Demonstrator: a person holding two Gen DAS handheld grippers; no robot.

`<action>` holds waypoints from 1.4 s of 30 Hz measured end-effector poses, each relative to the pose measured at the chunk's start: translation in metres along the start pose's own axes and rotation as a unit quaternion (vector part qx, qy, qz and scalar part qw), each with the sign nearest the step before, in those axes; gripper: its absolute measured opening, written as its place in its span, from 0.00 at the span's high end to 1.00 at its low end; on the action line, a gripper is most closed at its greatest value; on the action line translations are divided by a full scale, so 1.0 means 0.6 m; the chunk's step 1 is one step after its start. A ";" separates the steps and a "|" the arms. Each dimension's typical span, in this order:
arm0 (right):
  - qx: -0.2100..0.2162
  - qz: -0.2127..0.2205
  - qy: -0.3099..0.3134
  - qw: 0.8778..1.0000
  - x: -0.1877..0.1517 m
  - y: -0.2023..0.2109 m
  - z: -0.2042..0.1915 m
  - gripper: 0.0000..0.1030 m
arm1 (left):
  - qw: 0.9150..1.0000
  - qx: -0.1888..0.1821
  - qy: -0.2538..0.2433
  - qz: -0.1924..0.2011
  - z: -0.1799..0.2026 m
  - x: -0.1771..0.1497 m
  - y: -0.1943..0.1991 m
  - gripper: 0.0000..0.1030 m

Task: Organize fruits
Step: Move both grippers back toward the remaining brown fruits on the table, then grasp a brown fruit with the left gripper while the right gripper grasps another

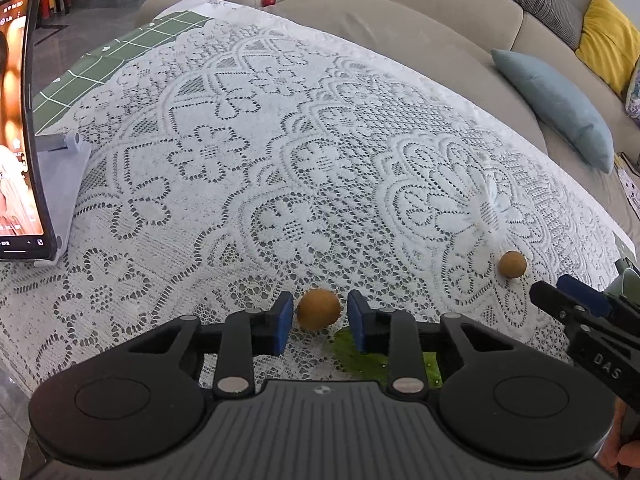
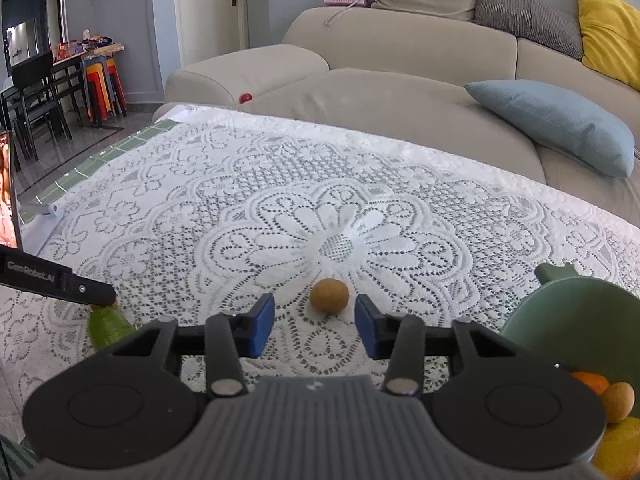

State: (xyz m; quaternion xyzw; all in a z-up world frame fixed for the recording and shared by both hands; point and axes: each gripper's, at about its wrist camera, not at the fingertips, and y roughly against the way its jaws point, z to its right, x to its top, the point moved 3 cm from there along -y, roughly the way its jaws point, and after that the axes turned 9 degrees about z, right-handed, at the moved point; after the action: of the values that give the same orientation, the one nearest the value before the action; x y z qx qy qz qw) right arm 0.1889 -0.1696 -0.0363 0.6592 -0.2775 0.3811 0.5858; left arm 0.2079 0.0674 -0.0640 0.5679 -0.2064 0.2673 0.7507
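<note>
A round brown fruit (image 1: 319, 309) lies on the lace tablecloth (image 1: 280, 160) between the blue pads of my left gripper (image 1: 320, 322). The left pad is at its side and a narrow gap shows at the right pad. A second brown fruit (image 2: 329, 295) lies just beyond the tips of my right gripper (image 2: 315, 326), whose jaws stand apart with nothing between them. The left wrist view shows this fruit (image 1: 512, 264) ahead of the right gripper (image 1: 560, 294). A green elongated fruit (image 2: 108, 324) lies under the left gripper.
A green bowl (image 2: 568, 308) at the right holds an orange (image 2: 592, 382), a brown fruit (image 2: 618, 402) and a yellow one (image 2: 624, 448). A lit phone on a stand (image 1: 20, 120) stands at the table's left. A sofa with a blue cushion (image 2: 560, 124) lies behind.
</note>
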 end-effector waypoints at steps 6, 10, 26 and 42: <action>-0.001 -0.005 0.019 1.000 -0.007 -0.016 -0.010 0.65 | 1.000 0.000 0.002 0.003 0.003 0.000 -0.001 0.70; -0.007 -0.008 0.017 1.000 -0.011 -0.027 -0.010 0.70 | 1.000 0.002 0.002 0.009 0.007 -0.002 -0.003 0.74; -0.031 -0.009 0.004 0.999 -0.007 -0.061 0.001 0.71 | 0.998 -0.022 0.021 0.051 0.026 0.017 -0.013 0.75; -0.025 -0.014 0.003 1.000 -0.009 -0.081 0.000 0.75 | 0.999 -0.013 -0.024 0.037 0.057 -0.007 -0.037 0.74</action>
State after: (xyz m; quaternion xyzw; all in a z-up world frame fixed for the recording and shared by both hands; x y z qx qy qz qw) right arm 0.2253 -0.1622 -0.0677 0.6473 -0.2760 0.3676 0.6080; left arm 0.2184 0.0292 -0.0740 0.5563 -0.2491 0.2784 0.7423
